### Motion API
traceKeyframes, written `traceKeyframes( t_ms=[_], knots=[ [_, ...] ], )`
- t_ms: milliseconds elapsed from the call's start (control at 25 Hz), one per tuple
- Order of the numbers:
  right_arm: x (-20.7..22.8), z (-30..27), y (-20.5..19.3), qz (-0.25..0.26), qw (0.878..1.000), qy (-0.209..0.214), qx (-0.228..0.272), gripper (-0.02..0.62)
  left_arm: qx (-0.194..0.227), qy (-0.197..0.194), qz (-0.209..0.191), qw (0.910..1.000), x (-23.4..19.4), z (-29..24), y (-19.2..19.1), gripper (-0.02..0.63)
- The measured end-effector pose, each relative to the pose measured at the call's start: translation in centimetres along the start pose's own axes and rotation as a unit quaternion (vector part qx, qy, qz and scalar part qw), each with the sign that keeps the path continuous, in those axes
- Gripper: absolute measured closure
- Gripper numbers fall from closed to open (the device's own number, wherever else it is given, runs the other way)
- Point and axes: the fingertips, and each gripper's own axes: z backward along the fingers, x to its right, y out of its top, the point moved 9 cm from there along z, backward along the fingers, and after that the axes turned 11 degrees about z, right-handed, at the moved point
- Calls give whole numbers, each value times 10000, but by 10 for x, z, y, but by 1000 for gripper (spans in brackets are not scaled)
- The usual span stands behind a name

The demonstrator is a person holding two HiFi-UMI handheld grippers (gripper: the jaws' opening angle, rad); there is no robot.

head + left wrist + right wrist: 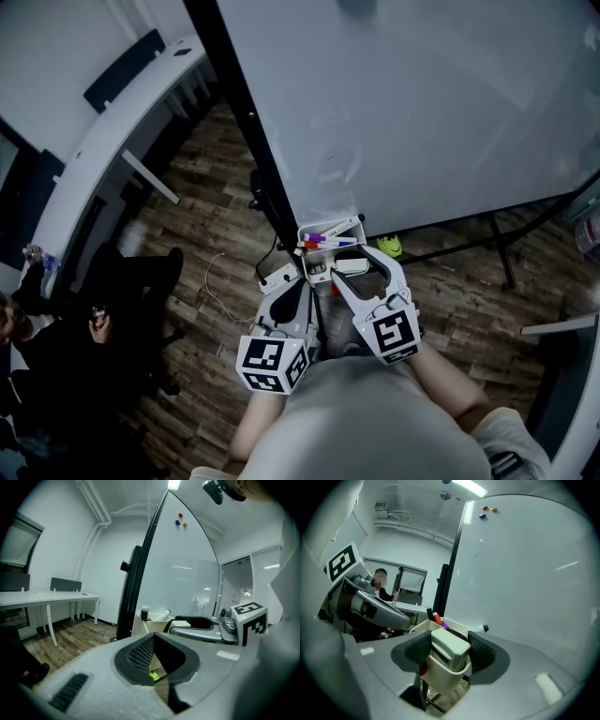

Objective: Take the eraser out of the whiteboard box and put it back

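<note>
A pale whiteboard eraser [449, 649] stands in the front end of the cream box [440, 673] that hangs at the whiteboard's lower corner. My right gripper [449, 645] is shut on the eraser, a ribbed pad against each side. From the head view the eraser [352, 266] lies between the right gripper's [357, 264] fingers, just below the box [330, 228]. Red, purple and black markers [436, 618] stick up in the box behind it. My left gripper [292, 284] rests just left of the box, shut and holding nothing; its pads [140, 654] meet at the tips.
The whiteboard [422, 103] on its dark frame [246, 122] fills the upper right, with stand legs [497, 246] on the wood floor. A white desk [103, 141] runs along the left. A person in dark clothes [42, 328] sits at lower left. A green object [390, 246] lies on the floor.
</note>
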Motion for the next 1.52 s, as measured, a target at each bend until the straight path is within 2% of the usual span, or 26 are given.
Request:
traceKeyframes(
  t_ms=[1080,1240,1400,1520],
  knots=[
    [5,15,37,166,9989,-312,314,346,-13,-216,-96,9997,0,14,0,604],
    [6,18,47,458,9972,-386,441,347,-14,-283,-114,9995,-1,18,1,604],
    [3,21,55,215,9974,-541,433,347,-28,-371,-126,9992,-2,21,1,604],
    [3,24,65,297,9963,-649,486,347,-41,-446,-144,9989,-2,24,3,604]
  ],
)
